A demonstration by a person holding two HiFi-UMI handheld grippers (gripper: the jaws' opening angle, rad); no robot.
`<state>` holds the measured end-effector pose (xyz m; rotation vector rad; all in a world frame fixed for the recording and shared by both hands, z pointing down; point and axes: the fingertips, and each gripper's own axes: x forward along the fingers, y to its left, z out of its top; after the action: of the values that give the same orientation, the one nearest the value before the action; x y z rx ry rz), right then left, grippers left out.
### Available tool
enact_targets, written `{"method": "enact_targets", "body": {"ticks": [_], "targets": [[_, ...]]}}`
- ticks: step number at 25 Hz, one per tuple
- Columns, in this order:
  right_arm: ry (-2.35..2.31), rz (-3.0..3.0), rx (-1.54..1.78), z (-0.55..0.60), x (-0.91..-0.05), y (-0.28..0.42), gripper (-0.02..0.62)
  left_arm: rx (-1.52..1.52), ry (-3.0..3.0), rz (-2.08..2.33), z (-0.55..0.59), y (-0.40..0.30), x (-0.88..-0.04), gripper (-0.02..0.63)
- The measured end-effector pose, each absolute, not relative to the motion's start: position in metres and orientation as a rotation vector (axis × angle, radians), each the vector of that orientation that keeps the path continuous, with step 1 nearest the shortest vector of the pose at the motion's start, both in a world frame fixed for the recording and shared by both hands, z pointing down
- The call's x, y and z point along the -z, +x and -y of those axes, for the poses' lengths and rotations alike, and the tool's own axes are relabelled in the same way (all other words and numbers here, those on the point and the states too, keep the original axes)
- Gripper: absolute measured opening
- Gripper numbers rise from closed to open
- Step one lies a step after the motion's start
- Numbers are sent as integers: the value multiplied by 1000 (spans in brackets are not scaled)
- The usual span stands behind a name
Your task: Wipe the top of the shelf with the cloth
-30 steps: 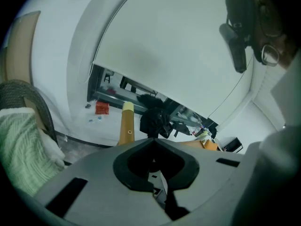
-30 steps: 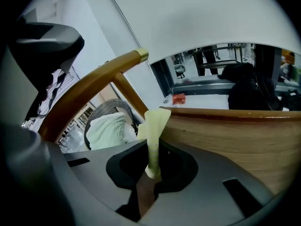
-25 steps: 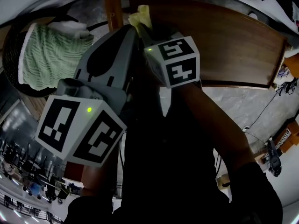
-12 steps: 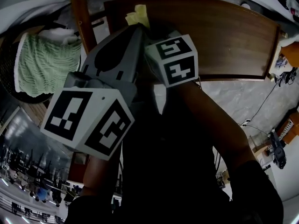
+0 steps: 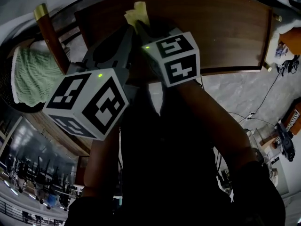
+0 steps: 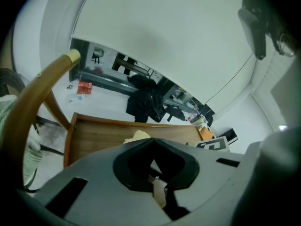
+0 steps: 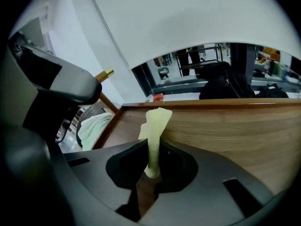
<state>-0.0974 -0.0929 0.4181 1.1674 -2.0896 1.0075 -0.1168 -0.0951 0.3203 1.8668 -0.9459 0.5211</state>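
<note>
grey plastic fills the near field. our left gripper (image 6: 153, 141) has its jaws drawn together with nothing we can make out between them. it rides close at 9 o'clock of the right gripper (image 7: 153, 147), whose jaws are clamped on the yellow cloth (image 7: 155, 119). the cloth stands up out of the pinch as a narrow fold, over the left part of the brown wooden shelf top (image 5: 221, 27); we cannot tell whether it presses on the wood. farther off in the head view, a green towel (image 5: 30, 76) lies at 9 o'clock and a wooden pole (image 5: 51, 39) with a brass cap leans at 10 o'clock.

to wipe well, we judge the right gripper should tip until the loose fold lies flat on the wood. then it should sweep toward 3 o'clock in overlapping passes, with the pinch firm and the idle left gripper off the path.

against half a second ago, the shelf's left corner, the pole and the towel sit farther toward 9 o'clock in the head view. the left marker cube (image 5: 87, 105) has turned, and the cloth stays pinched at 12 o'clock.
</note>
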Motion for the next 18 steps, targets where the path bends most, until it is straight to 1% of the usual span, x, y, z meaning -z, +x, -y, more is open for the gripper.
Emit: {"method": "enact_targets", "body": {"ticks": [12,18], "targets": [[1276,2060,-1012,89,-413,-19,49,-571,1872,856,79,-44,-339,9],[1313,2044,-992,80,-404,1,48,-584,1897,828,68,-26,-336,9]]}}
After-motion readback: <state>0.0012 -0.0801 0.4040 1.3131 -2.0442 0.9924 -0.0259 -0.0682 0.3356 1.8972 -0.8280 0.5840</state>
